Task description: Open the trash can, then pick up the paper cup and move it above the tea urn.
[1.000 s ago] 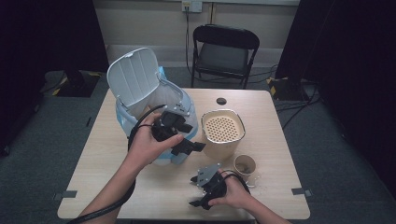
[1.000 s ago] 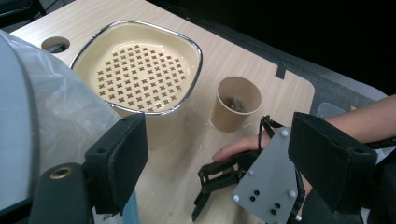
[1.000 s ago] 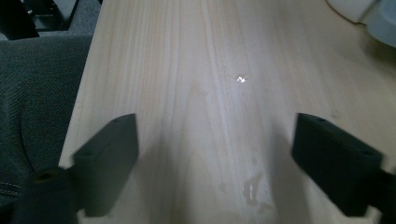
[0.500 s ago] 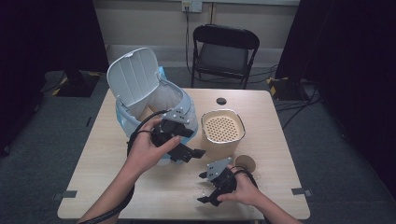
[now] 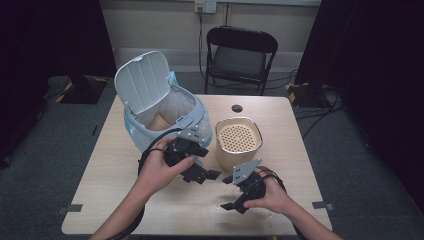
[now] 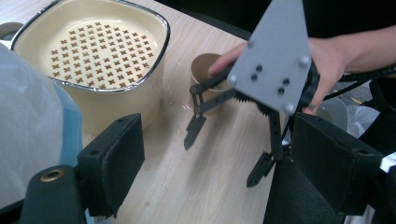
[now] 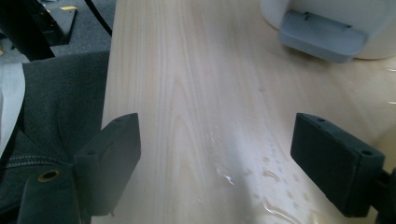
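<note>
A pale blue and white cooker (image 5: 165,117) stands at the table's back left with its lid up. Beside it sits a cream perforated basket (image 5: 239,136), also large in the left gripper view (image 6: 100,51). My left gripper (image 5: 204,176) hovers in front of the cooker, open, nothing between its jaws. My right gripper (image 5: 227,194) is raised above the table's front, grey plate on top, with its fingertips (image 6: 192,135) pointing down. It is open and empty, and its jaws have just narrowed a little. A small brown cup (image 6: 205,77) stands behind it.
Water drops (image 7: 261,186) lie on the wood under my right gripper (image 7: 215,158). The cooker's grey latch (image 7: 322,35) juts out at the top of that view. A small dark disc (image 5: 237,108) lies at the back of the table. A black folding chair (image 5: 240,55) stands beyond the table.
My right hand has lifted its gripper off the table and shifted right, toward the basket; it now covers the cup in the high view. The left hand has stayed put.
</note>
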`<state>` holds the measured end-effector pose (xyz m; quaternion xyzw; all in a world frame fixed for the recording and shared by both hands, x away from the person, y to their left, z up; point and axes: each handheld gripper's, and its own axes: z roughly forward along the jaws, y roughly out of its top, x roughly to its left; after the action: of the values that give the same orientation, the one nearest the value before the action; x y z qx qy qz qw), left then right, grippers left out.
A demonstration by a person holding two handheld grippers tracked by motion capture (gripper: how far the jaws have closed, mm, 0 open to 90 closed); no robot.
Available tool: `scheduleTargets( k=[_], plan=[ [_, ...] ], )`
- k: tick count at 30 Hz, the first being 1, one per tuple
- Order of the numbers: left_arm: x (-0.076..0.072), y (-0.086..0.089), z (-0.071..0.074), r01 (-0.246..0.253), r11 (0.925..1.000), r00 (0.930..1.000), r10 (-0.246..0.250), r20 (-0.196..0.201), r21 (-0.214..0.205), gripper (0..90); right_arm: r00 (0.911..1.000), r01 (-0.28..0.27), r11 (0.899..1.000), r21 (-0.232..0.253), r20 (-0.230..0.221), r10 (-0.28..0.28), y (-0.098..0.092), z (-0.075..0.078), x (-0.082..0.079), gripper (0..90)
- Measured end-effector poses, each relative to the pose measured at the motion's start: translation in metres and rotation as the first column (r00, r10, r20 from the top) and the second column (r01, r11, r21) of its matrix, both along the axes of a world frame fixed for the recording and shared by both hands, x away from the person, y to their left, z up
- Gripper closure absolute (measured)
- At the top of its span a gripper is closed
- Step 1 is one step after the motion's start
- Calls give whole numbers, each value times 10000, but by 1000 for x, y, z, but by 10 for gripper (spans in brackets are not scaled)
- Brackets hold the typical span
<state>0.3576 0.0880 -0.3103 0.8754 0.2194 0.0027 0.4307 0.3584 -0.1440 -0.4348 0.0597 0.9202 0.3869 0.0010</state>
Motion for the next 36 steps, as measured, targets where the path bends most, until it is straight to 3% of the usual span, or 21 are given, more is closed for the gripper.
scheduleTargets(
  k=[8, 12, 17, 19, 21, 24, 32, 36],
  plan=[
    [-3, -2, -9, 71, 9999, 9997, -73, -238, -84, 173, 9996, 256, 9996, -77, 105, -256, -16, 22, 8, 156],
    [-4, -3, -16, 164, 9998, 9993, -161, -329, 84, 173, 9991, 335, 9993, -159, 256, -331, -23, 30, 10, 157],
    [-5, -7, -27, 249, 9997, 9988, -249, -415, -16, 174, 9982, 507, 9987, -89, 313, -504, -33, 35, 12, 157],
    [-4, -7, -30, 333, 9994, 9984, -326, -471, 124, 173, 9974, 609, 9981, -114, 401, -604, -36, 36, 14, 157],
    [-5, -8, -33, 251, 9997, 9984, -252, -501, -28, 173, 9966, 709, 9975, -55, 416, -706, -39, 38, 16, 156],
    [-5, -7, -36, 298, 9994, 9981, -288, -541, 173, 173, 9957, 851, 9963, 67, 354, -853, -43, 41, 17, 156],
    [-7, -9, -51, 281, 9996, 9977, -287, -611, -104, 173, 9932, 1092, 9940, -47, 398, -1090, -56, 40, 22, 153],
    [-8, -11, -60, 367, 9993, 9968, -358, -716, 106, 173, 9912, 1272, 9919, -20, 378, -1270, -64, 40, 23, 154]
  ],
)
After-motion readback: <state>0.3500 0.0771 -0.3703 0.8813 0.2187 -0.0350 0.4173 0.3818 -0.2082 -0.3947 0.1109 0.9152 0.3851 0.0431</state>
